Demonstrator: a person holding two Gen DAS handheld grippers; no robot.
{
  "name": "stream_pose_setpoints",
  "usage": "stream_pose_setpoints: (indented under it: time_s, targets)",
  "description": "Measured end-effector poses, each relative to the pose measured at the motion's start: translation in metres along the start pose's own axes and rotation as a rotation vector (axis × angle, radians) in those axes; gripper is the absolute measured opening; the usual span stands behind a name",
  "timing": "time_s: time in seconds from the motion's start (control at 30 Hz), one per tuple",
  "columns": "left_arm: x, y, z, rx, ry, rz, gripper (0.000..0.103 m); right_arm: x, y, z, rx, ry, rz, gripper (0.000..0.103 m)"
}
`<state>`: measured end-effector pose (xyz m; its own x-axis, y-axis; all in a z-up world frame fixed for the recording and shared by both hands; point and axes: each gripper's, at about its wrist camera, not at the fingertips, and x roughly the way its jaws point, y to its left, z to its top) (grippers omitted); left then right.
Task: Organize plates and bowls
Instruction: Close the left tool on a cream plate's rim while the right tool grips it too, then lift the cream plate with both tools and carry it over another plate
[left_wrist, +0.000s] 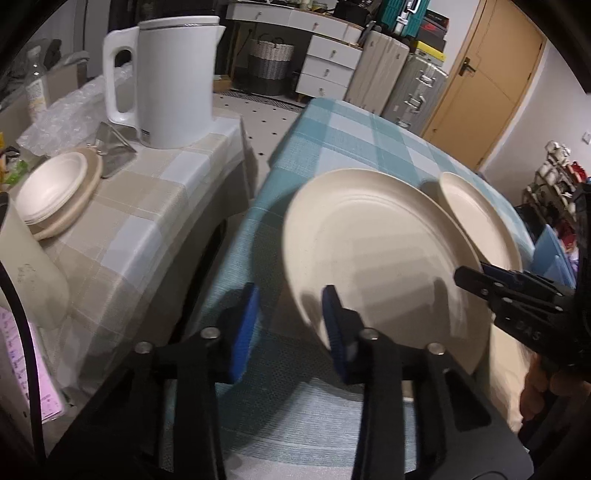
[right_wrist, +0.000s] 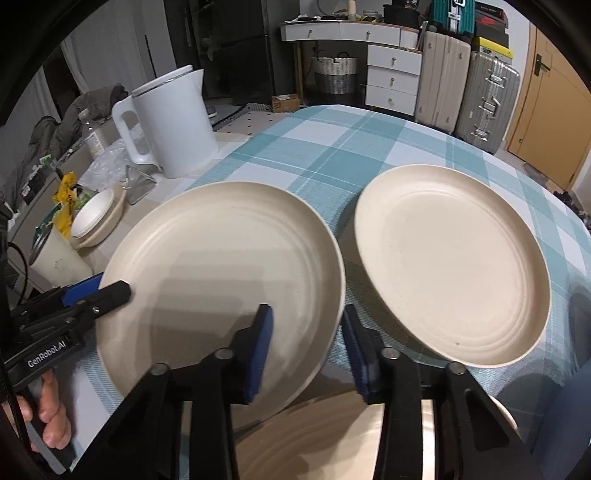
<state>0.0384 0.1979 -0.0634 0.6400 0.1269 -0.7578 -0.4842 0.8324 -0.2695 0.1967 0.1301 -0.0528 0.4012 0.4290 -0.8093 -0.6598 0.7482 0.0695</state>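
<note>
Both grippers clamp the near cream plate (right_wrist: 221, 280) on the checked surface (right_wrist: 332, 147): left gripper (right_wrist: 99, 291) on its left rim, right gripper (right_wrist: 306, 354) on its near-right rim; second plate (right_wrist: 450, 258) lies right.

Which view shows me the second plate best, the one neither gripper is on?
The right wrist view: the free plate lies whole and unblocked on the checked cloth. The left wrist view shows only part of it, behind the held plate.
</note>
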Motion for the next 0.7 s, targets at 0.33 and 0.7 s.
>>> stream_pose_setpoints:
  time_s: [0.33, 0.7]
  targets:
    - [-0.003, -0.014, -0.003, 0.050, -0.016, 0.042, 0.017, -0.004, 0.004, -0.006, -0.039, -0.023, -0.069, 0.021]
    - [-0.019, -0.016, 0.000, 0.063, -0.056, 0.052, 0.017, -0.012, 0.011, -0.010, -0.047, -0.039, -0.071, 0.020]
